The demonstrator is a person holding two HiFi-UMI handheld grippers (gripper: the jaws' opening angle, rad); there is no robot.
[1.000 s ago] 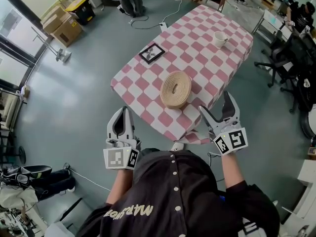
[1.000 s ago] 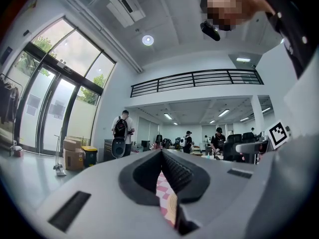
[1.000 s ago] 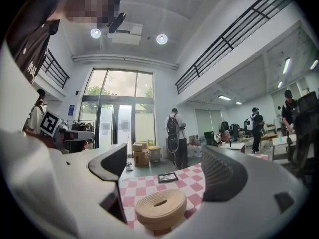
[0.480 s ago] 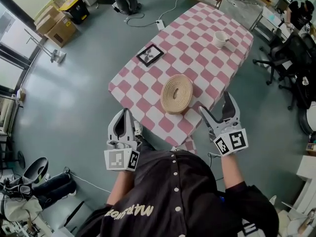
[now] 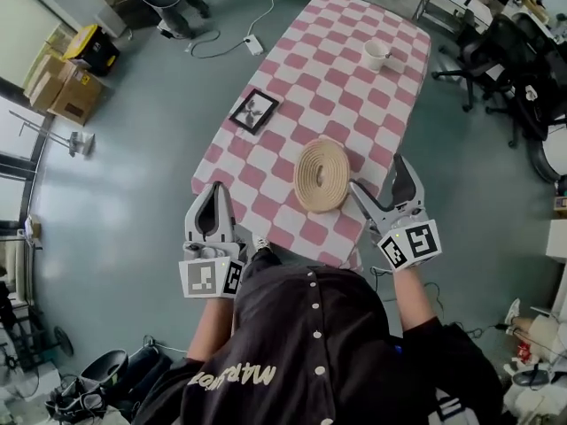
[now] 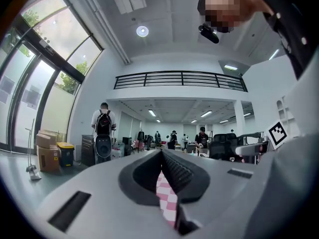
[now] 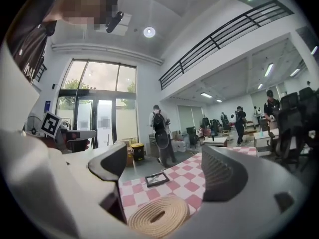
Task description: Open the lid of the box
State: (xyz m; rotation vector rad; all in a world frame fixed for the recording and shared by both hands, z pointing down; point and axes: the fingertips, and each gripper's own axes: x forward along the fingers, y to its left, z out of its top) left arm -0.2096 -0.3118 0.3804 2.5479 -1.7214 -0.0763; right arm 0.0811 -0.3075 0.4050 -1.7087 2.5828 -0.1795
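A round woven box (image 5: 321, 176) with its lid on sits near the front end of a table with a pink and white checked cloth (image 5: 341, 56). In the head view my left gripper (image 5: 213, 191) hovers at the table's front left corner, jaws shut and empty. My right gripper (image 5: 379, 177) is open, just right of the box at the table's right edge. The right gripper view shows the box (image 7: 158, 215) low between the open jaws of the right gripper (image 7: 162, 166), not touched. In the left gripper view the left gripper (image 6: 162, 152) has its tips together.
A black picture frame (image 5: 254, 111) and a white cup (image 5: 376, 55) lie farther along the table. Office chairs (image 5: 496, 56) stand to the right. Cardboard boxes (image 5: 62, 91) and a yellow-lidded bin (image 5: 93, 47) stand left. A person with a backpack (image 7: 160, 128) stands beyond the table.
The table and box have come nearer to both grippers. The right gripper now sits beside the box, and the left one at the table's corner. Both jaw states are unchanged.
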